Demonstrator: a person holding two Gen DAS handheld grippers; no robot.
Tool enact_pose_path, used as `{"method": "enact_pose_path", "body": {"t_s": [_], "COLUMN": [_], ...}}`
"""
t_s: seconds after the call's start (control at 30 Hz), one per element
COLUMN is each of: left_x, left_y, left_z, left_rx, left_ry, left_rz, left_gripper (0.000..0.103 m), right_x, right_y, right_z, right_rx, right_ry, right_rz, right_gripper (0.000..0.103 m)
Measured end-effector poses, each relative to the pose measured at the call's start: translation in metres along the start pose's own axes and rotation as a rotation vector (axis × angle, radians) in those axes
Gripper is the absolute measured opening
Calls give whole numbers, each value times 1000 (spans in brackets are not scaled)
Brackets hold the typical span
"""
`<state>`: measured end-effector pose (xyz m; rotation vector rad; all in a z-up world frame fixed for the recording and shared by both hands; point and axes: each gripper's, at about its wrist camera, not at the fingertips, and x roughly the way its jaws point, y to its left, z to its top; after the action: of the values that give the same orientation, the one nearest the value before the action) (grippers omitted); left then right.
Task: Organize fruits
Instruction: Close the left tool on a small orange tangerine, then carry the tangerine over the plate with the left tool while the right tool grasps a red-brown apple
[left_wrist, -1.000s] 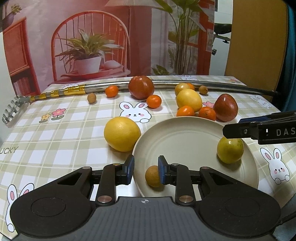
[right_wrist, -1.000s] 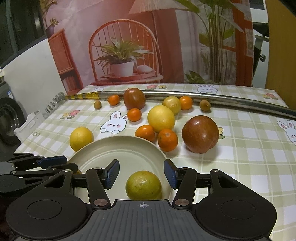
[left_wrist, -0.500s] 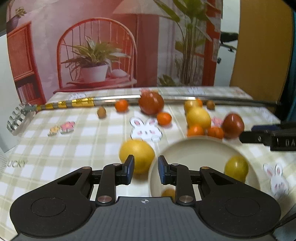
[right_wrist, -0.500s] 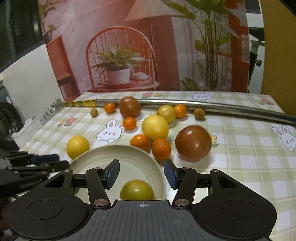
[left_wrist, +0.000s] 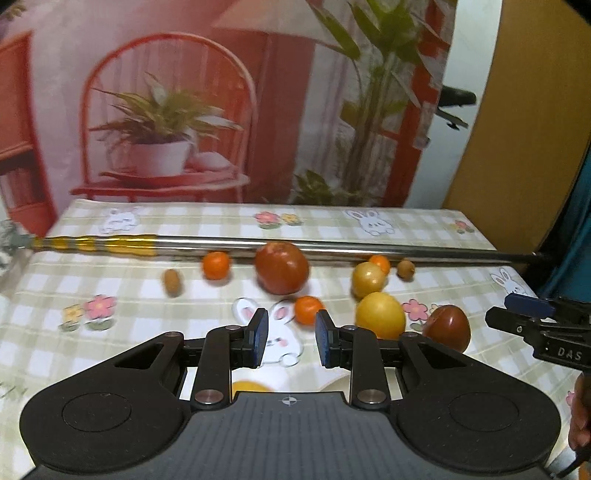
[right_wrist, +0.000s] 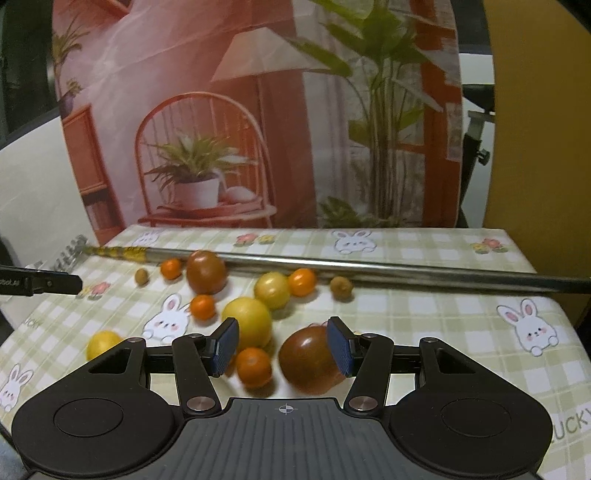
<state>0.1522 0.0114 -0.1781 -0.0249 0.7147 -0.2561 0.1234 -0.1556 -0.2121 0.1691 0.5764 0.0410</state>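
Facing the table's far edge, both grippers hang above loose fruit with nothing held. The left gripper (left_wrist: 288, 341) has its fingers drawn close with only a narrow empty gap; the right gripper (right_wrist: 282, 345) keeps its fingers apart and empty. Just beyond the right fingers lie a small orange (right_wrist: 253, 367) and a dark red fruit (right_wrist: 310, 360), both round, so approach angle matters little. The right hand looks nearer this cluster; a smaller orange (left_wrist: 308, 309) sits ahead of the left. Only the left view shows a sliver of the plate (left_wrist: 334, 382); the right view shows the yellow fruit (right_wrist: 104, 341) toward the left edge.
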Motion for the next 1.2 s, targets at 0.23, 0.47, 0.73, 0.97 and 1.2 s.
{"method": "enact_pose_path", "body": {"t_s": [0.23, 0.47, 0.73, 0.97, 1.2], "left_x": [70, 123, 150, 154, 133], "left_y": [-14, -16, -10, -13, -12], "left_z": [11, 19, 21, 18, 17], "left_rx": [17, 19, -10, 5, 14], "left_ry": [100, 179, 226, 236, 200], "left_rz": [-32, -24, -25, -14, -11], "left_gripper": [29, 29, 37, 37, 36], "right_x": [15, 27, 35, 39, 41], "right_y": [-12, -26, -35, -42, -46], "right_z": [3, 1, -1, -5, -9], "right_rx": [9, 56, 83, 109, 115], "right_ry": [1, 16, 24, 36, 46], "right_rz": [-8, 6, 10, 5, 2], "right_gripper": [50, 50, 50, 50, 50]}}
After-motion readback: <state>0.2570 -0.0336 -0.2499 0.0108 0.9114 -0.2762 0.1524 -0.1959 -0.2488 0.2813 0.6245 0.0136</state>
